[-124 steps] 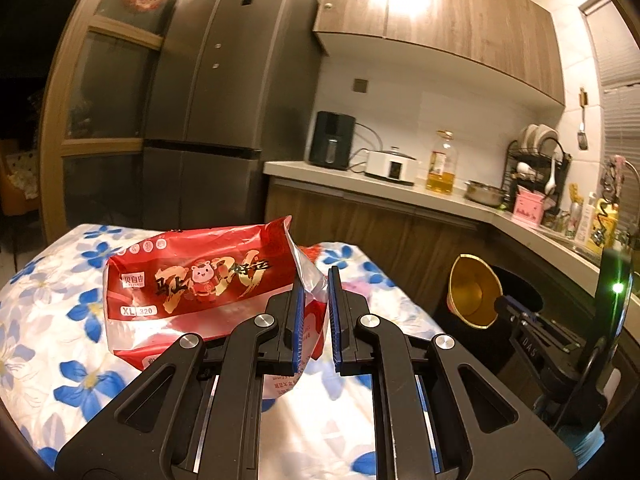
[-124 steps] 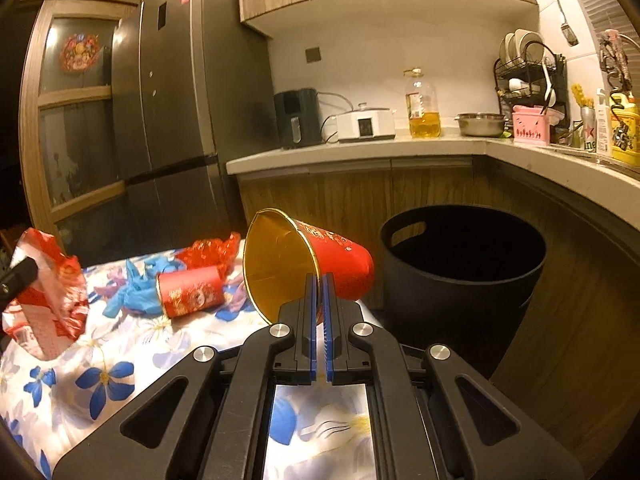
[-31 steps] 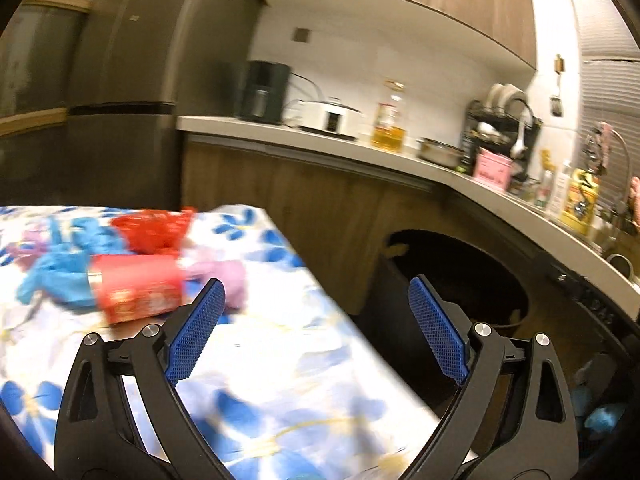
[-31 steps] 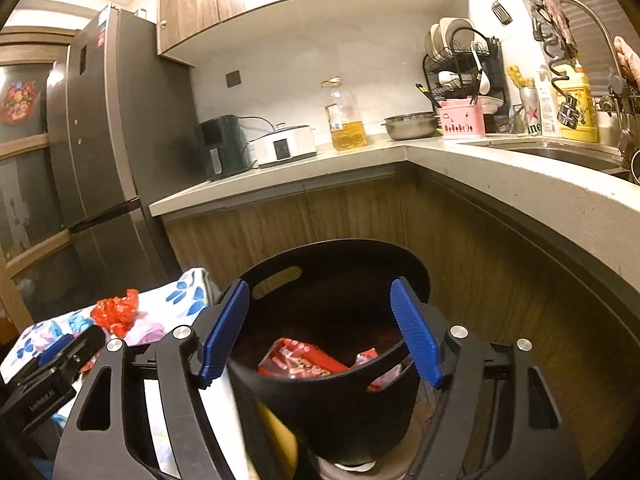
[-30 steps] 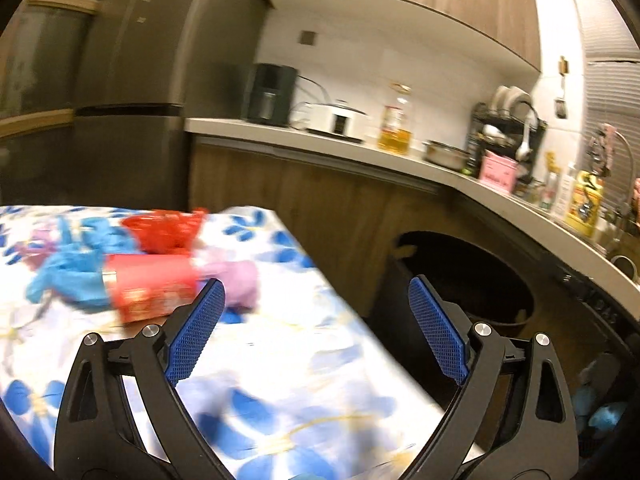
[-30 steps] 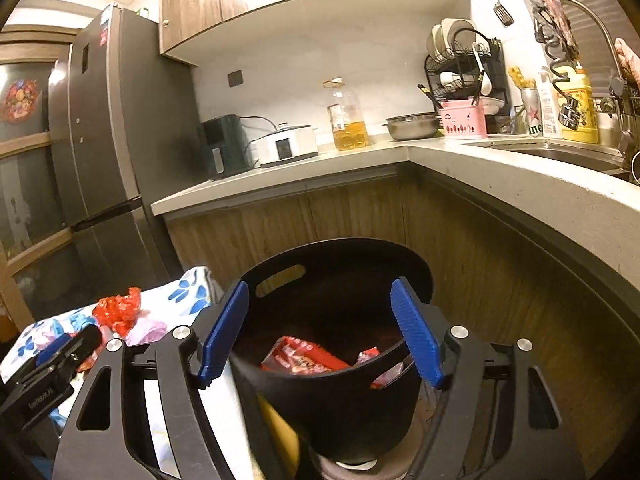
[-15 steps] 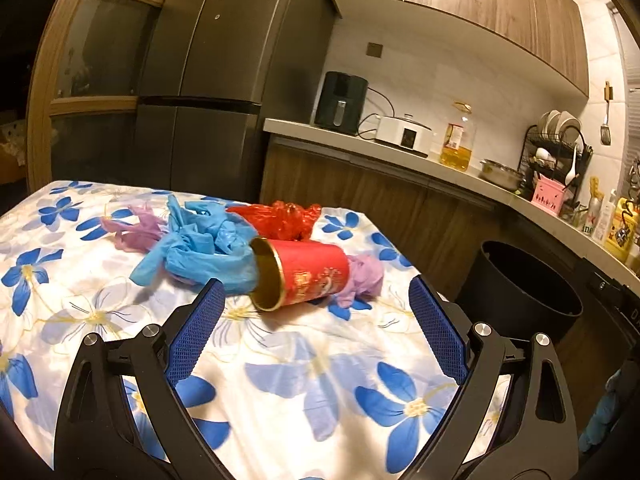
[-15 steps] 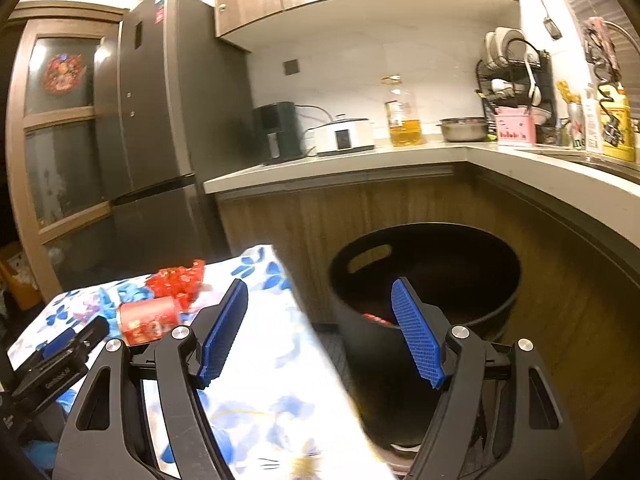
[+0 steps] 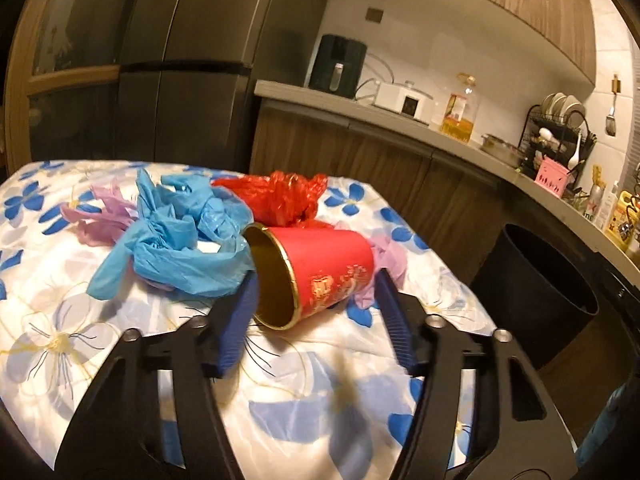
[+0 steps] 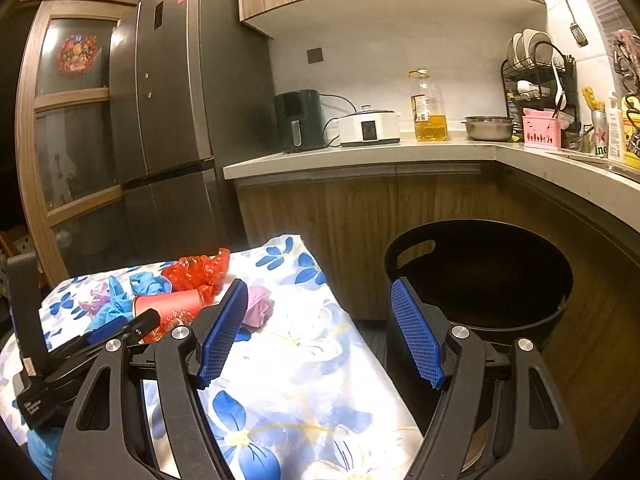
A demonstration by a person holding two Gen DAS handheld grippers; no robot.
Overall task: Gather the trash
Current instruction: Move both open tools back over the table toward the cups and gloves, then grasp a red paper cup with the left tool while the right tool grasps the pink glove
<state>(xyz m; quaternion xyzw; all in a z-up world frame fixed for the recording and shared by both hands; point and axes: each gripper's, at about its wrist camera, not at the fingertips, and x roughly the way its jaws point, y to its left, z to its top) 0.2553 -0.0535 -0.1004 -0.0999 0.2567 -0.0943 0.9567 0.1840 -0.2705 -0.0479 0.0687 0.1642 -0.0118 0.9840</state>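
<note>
Centrally, the left gripper [image 9: 316,300] is closing its jaws around a red paper cup [image 9: 320,268] that is lying on its side on the flower-print cloth of the worktop [image 9: 300,408], gold-lined mouth turned toward the camera. The cup is sitting between the blue pads, though whether they are pressing on it yet is not clear. Crumpled blue plastic [image 9: 180,236] is touching the cup's rim on one side; a red plastic wad [image 9: 280,196] and pale purple scraps [image 9: 386,256] are lying just behind and beside it. The right gripper [image 10: 320,332] is hanging wide and empty between the worktop edge and the black bin [image 10: 480,280], which is standing on the floor just beside the worktop.

Judged by its look, the cup is light, thin-walled and easily crushed, and it may roll while lying down. Taking it across the body near the stiffer rolled rim seems safest. The plastic pieces are looking soft and shapeless, so a pinch anywhere on the bunched folds should be holding them.
</note>
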